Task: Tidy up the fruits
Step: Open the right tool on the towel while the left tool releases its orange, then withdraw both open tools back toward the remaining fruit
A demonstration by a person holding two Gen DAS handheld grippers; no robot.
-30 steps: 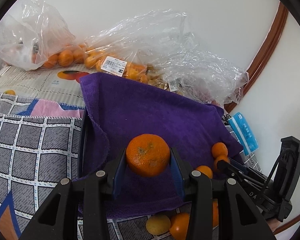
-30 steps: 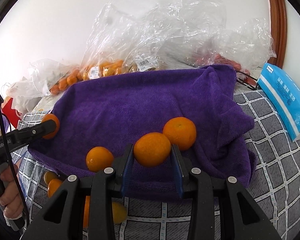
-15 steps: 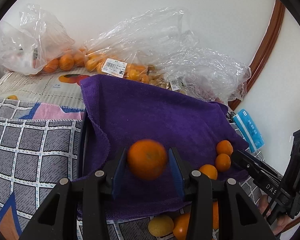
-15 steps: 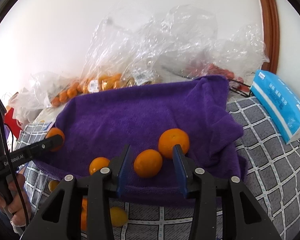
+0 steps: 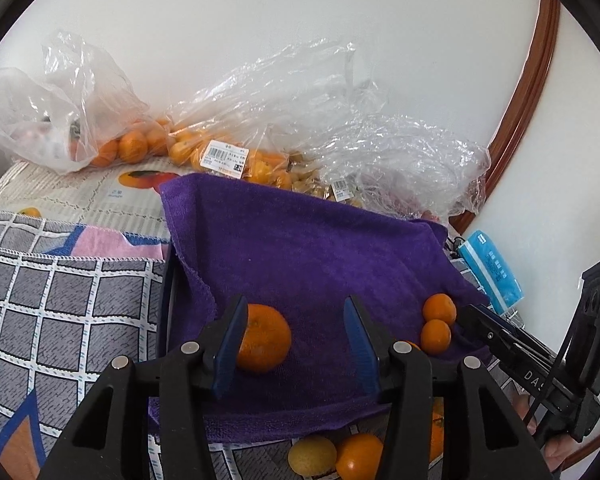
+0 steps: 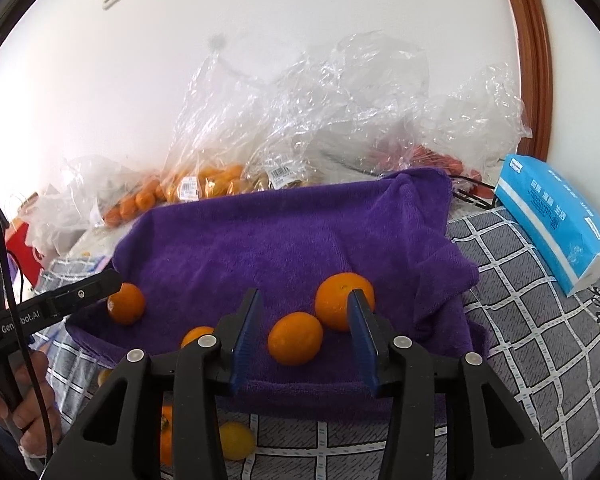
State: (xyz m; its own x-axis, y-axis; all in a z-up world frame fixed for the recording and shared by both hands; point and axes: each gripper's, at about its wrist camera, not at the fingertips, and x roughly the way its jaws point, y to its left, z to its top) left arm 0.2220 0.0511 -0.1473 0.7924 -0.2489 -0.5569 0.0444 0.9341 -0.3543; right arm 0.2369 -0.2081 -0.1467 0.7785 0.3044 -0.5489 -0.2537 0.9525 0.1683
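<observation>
Right hand-held gripper [image 6: 304, 334] parted, small orange [image 6: 295, 338] loose between, on purple towel [image 6: 284, 240]

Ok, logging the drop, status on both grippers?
Left gripper opening, orange resting on purple towel. Right gripper open, its orange released. Nothing blocking.

White wall [image 6: 260, 40], brown wooden trim [image 6: 534, 60], perhaps a doorframe

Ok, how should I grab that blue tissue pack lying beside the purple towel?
Take the blue tissue pack across its narrow width near the middle, coming down from above: it lies flat and long on the checked cover, and both long sides look free there.
</observation>
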